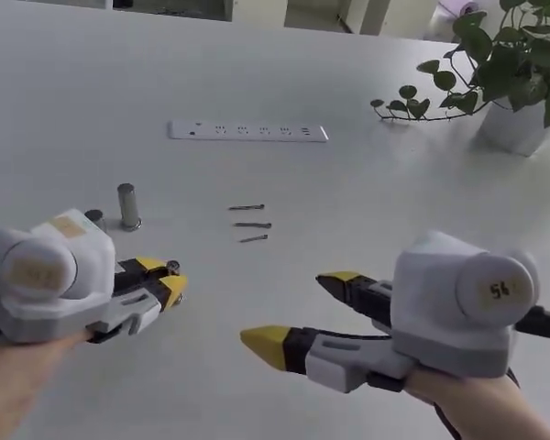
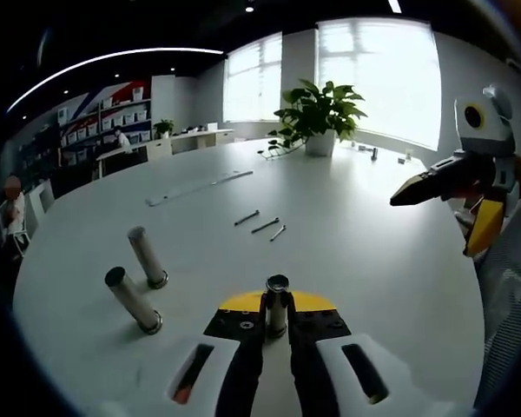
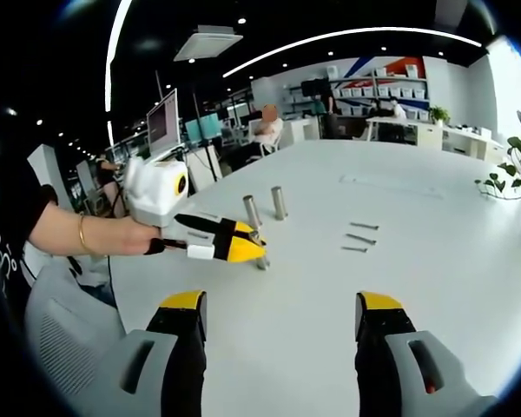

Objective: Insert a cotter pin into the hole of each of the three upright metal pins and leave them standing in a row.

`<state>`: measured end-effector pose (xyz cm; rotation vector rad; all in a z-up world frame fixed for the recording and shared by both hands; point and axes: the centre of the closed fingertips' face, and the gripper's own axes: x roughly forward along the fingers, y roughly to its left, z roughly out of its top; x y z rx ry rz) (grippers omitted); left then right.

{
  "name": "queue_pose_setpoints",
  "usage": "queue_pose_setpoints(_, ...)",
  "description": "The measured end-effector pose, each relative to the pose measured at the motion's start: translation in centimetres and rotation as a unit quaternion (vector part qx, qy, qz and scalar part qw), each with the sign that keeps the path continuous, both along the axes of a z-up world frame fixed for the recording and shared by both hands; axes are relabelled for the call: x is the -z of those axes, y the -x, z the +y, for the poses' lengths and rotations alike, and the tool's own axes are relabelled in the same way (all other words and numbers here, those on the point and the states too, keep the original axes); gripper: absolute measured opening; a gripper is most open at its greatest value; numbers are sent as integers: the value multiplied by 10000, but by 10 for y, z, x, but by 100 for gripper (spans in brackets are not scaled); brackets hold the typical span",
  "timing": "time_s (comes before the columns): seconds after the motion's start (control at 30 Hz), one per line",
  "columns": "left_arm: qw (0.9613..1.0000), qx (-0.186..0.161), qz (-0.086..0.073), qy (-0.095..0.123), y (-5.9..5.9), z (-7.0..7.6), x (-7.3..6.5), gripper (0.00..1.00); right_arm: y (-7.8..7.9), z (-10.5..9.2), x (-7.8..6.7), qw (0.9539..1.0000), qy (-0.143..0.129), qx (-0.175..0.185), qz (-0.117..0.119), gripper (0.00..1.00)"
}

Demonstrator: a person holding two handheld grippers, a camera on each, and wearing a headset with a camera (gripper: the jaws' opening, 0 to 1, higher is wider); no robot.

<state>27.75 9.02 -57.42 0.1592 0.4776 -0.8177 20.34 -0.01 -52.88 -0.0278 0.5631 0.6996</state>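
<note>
The metal pin (image 2: pixel 277 306) stands upright, long axis vertical and top end up, held between the closed jaws of the left claw (image 1: pixel 166 278) (whether its foot touches the table (image 1: pixel 367 211) we cannot tell). Two other metal pins (image 2: pixel 146 256) stand near it; the three cotter pins (image 1: pixel 249 225) lie flat and parallel, well apart. The right claw (image 3: pixel 282 302) is wide open, empty. We judge the first insertion is only beginning: next, the right claw must pick one thin cotter pin and aim it at the hole.

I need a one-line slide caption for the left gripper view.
Left gripper shut on one metal pin; two free pins stand nearby, three cotter pins lie ahead, right gripper open.
</note>
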Motion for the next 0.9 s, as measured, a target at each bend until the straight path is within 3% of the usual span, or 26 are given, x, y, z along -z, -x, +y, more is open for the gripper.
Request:
queue_pose_setpoints(0.17, 9999, 41, -50, -110, 1, 0, 1, 15, 0, 0, 0, 10000, -10, -9, -6, 67)
queue_pose_setpoints(0.3, 10000, 55, 32, -21, 2, 0, 0, 17, -2, -1, -4, 10000, -48, 4, -42, 67)
queue_pose_setpoints(0.4, 10000, 82, 3, -48, 3, 1, -1, 23, -6, -2, -6, 10000, -32, -8, -62, 67)
queue_pose_setpoints(0.63, 9999, 111, 8, -69, 9, 9, -9, 34, -20, -6, -11, 9999, 10, -113, -62, 57)
queue_pose_setpoints(0.9, 10000, -40, -6, 43, 15, 22, -23, 48, -42, -9, -5, 9993, 193, -330, 16, 53)
